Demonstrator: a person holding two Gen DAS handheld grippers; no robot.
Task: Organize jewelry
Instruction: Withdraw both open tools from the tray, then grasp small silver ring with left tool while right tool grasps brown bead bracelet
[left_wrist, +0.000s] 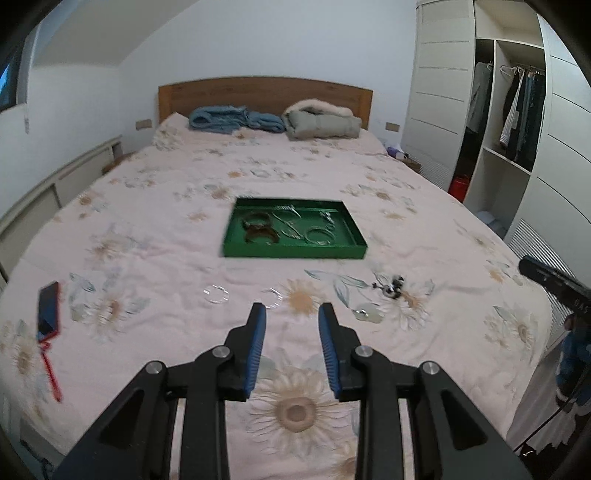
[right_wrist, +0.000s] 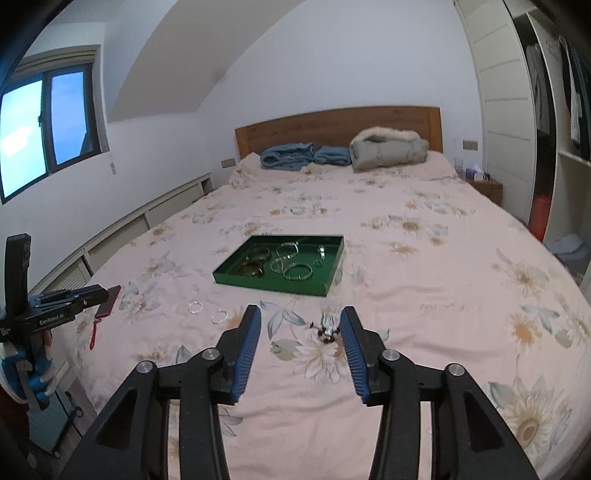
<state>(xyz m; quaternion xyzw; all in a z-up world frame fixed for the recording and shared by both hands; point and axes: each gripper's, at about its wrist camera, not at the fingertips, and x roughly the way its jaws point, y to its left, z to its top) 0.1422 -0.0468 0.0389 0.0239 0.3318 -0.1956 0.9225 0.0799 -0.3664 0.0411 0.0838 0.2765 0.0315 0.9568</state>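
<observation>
— While both claws, left claw (left_wrist: 291, 314) and right claw (right_wrist: 300, 319), stand half-open and empty, what next?
— Beaded bracelet (right_wrist: 327, 332) lies on the bed (right_wrist: 424, 314) before the green tray (right_wrist: 273, 284); approach slowly, pinch gently.

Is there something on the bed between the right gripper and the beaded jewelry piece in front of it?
Nothing visible. The right gripper is open over bare bedspread, and the beaded jewelry piece lies just ahead, near its right finger. The green tray is farther back.
</observation>
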